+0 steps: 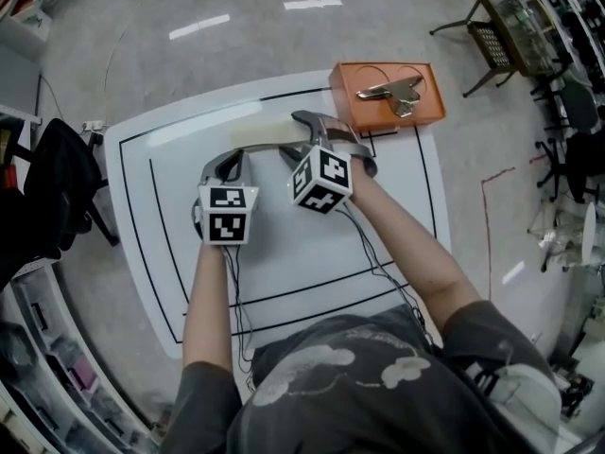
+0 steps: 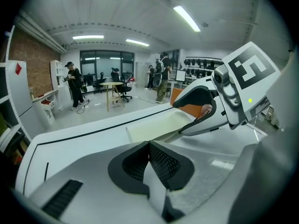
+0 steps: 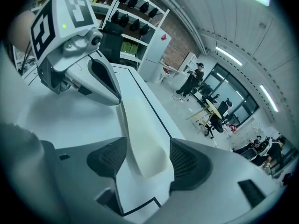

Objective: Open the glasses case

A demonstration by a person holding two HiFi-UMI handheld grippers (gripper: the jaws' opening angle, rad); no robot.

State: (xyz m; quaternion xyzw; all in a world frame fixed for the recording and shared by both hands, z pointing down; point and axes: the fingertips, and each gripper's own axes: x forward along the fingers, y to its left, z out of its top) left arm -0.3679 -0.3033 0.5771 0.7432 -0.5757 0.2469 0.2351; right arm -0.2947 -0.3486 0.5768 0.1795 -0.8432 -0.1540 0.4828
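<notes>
Right gripper (image 3: 144, 157): jaws stand wide apart. The near end of the glasses case (image 1: 263, 133) lies between them. A strip of bare table shows between the case and the left-hand pad (image 3: 108, 158). On the other side the case comes very close to the pad, but no pressing is visible. The case is not gripped.

Left gripper (image 2: 149, 146): jaws are together, the two ribbed pads meeting along one line, with nothing between them. The case lies ahead of this gripper's tips and slightly to their right, flat on the table. Whether the tips touch its end cannot be told: in the right gripper view they stand just beside the case's far end.

Glasses case: cream-coloured, long and narrow, lid down, lying flat on the white table (image 1: 312, 253). It runs lengthwise from one gripper to the other, so the two grippers face each other across it, one at each end. No gap shows along its seam in any view.

Both grippers point downward at a slant toward the table top. Each carries its marker cube on the rear, and a bare forearm (image 1: 210, 301) leads back from each to the person.

Orange tray (image 1: 430, 102): sits on the table beyond the right gripper and off to its right, well apart from the case. A metal tool (image 1: 395, 91) lies in it.

Black lines are drawn on the table top. The case lies just inside the outer line on the side away from the person.
</notes>
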